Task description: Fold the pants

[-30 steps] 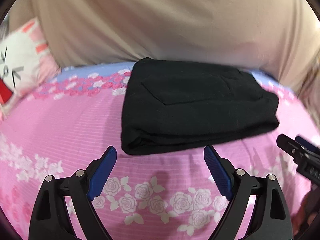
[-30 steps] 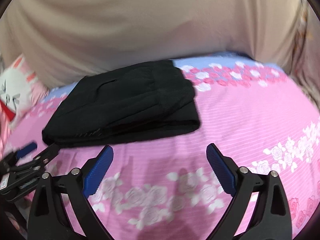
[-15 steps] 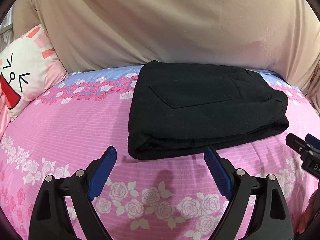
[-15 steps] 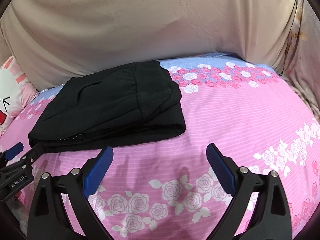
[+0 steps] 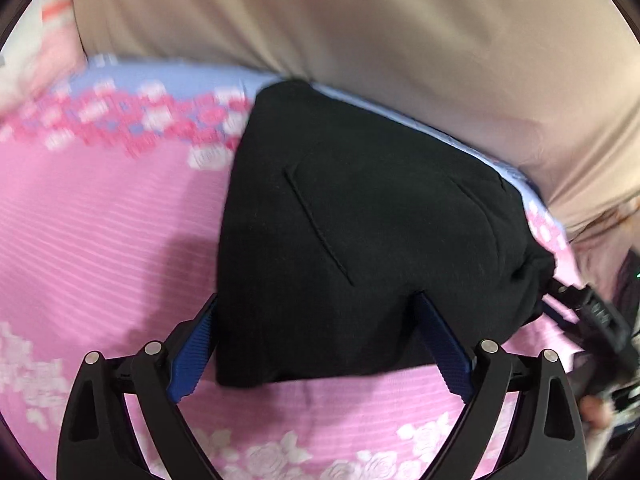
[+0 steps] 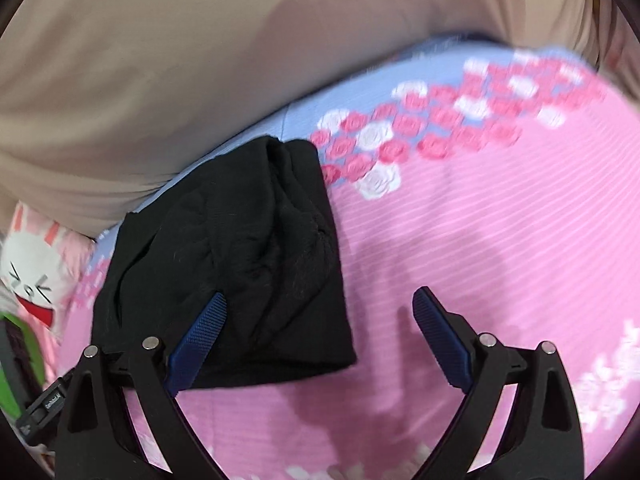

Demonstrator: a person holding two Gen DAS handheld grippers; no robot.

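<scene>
Both tools (image 5: pixel 316 344) (image 6: pixel 320 336) nearer folded pants (image 5: pixel 360 240)

Matt black cloth pants (image 5: pixel 360 240) lie on a smooth, striped cotton-like sheet (image 5: pixel 100 240).

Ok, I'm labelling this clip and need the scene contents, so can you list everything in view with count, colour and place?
folded pants: one, black, lying on the bedsheet near its far edge, against the beige cloth.
bedsheet: one, pink with white and pink roses and a pale blue band at the far edge, covering the whole surface.
beige cloth: one, beige, draped across the background behind the bed.
cartoon pillow: one, white and pink with a drawn face, at the left end of the bed.
green object: one, green; left edge of the right wrist view; too cut off to identify.
left gripper: one, black with blue pads, jaws opening, straddling the near edge of the pants.
right gripper: one, black with blue pads, open, over the right end of the pants.
</scene>
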